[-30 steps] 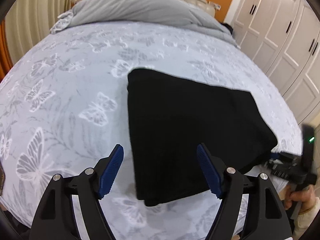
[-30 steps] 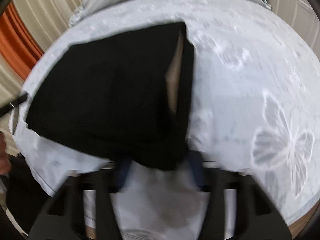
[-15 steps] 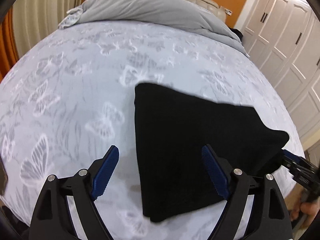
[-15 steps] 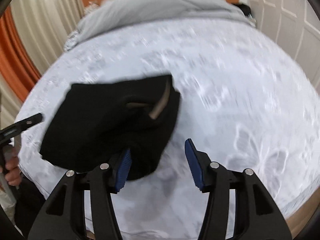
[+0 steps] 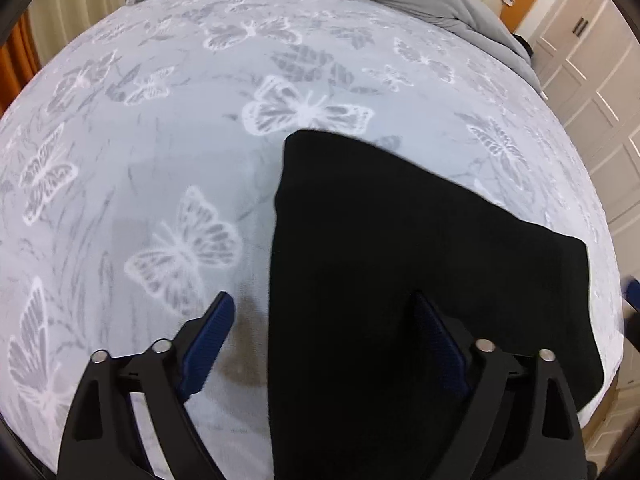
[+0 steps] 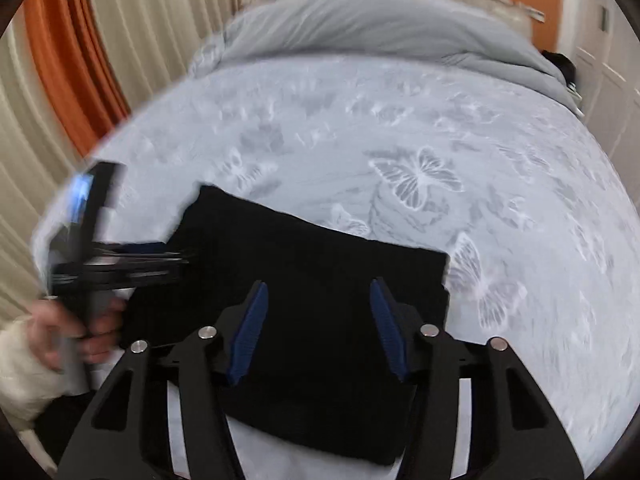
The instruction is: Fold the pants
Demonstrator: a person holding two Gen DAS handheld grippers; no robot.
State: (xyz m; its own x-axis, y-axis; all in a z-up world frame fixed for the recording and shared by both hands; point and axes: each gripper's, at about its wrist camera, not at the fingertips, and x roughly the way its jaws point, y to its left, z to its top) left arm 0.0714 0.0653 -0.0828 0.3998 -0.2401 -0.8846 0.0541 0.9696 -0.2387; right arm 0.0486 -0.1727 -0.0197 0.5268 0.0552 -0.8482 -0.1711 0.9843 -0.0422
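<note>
Because the black pants already lie as a compact folded block on the butterfly-print bedspread, close to the bed's near edge, neither pair of tongs needs a hold on them now. Above the pants' left edge, the left tongs are opening wide, one pad over bare bedspread and the other over cloth, gripping nothing. Over the pants' near right part, the right tongs stand part open and empty, the cloth lying beneath them. Beyond the pants' far edge the bedspread runs bare up to the grey duvet, so open room lies mostly that way; the near edge of the pants sits close to the drop, which I judge leaves little margin for sliding them nearer.
</note>
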